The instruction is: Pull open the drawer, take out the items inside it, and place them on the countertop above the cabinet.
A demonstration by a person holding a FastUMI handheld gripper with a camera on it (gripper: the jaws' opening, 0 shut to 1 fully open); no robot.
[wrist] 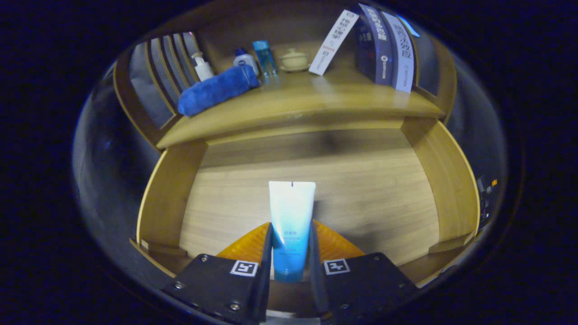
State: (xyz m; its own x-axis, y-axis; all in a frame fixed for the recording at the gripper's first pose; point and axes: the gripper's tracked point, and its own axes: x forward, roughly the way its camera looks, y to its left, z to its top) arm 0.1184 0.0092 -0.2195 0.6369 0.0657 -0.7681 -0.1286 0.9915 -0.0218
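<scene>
- Tube (291, 221) sits in the open drawer (447, 180), clamped between both fingers of the hand-held gripper (291, 253).
- Risk: slick tube slipping out while rising to the desk (307, 104) above the drawer.

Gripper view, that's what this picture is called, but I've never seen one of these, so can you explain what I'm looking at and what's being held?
A person holds a two-finger gripper, and the camera rides on it, looking forward along the fingers. Both fingers press on a white and blue tube, held over the open wooden drawer. Beyond the drawer is the countertop where drawer items should go. It already carries a rolled blue towel, a pump bottle, two small bottles, a lidded cup and some books.
</scene>
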